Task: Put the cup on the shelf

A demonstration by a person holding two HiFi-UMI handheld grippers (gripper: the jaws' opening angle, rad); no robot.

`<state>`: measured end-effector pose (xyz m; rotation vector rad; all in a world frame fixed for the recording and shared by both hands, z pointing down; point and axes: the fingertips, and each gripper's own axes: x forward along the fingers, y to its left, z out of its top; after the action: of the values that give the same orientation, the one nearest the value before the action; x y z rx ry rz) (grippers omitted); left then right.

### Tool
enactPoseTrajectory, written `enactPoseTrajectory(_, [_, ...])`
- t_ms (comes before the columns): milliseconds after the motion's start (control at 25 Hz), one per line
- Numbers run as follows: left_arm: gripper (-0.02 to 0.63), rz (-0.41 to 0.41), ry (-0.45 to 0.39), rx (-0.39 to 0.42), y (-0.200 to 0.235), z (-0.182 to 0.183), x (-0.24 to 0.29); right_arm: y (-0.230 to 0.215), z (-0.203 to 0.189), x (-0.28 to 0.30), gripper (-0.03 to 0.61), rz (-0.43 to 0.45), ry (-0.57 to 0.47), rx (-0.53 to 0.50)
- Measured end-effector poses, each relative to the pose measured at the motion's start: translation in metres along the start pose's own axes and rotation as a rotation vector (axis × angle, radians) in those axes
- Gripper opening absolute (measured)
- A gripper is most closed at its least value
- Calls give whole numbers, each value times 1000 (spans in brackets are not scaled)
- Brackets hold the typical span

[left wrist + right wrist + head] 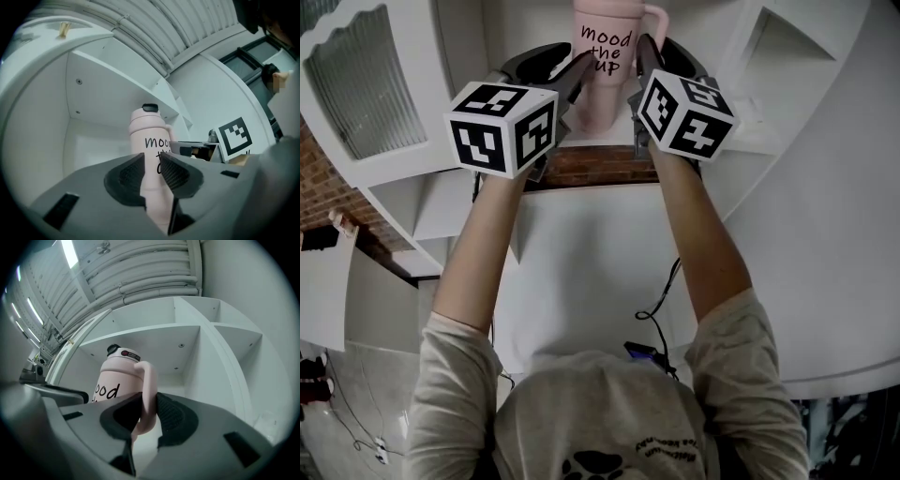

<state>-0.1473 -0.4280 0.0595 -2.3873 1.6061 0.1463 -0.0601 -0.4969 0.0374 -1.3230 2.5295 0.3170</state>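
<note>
A pink cup [605, 66] is standing upright inside a white shelf [187, 333] compartment, its long axis vertical, straight ahead of both claws. The right gripper [147, 404] is clamping the cup's handle [149, 380] between its pads. The left gripper [151, 164] is hovering just short of the cup's body, jaws narrow and gripping nothing.
</note>
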Motion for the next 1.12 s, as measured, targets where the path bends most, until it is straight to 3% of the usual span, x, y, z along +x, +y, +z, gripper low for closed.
enactPoseTrajectory(120, [11,7,16,21,-6,0,-6,0,0,0,97,-8,5,-6])
enactPoseTrajectory(480, [8,-12,58,-20,-18,-9,-14,4,12,-12,121,-18,-35,-80])
enactPoseTrajectory(880, [8,1,44,-60,-35,-16,-36,14,18,-68,130,-43,-82,-92])
enactPoseTrajectory(1120, [8,7,36,-33,-59,-30,-56,31,9,-109,72,-34,-81,-93])
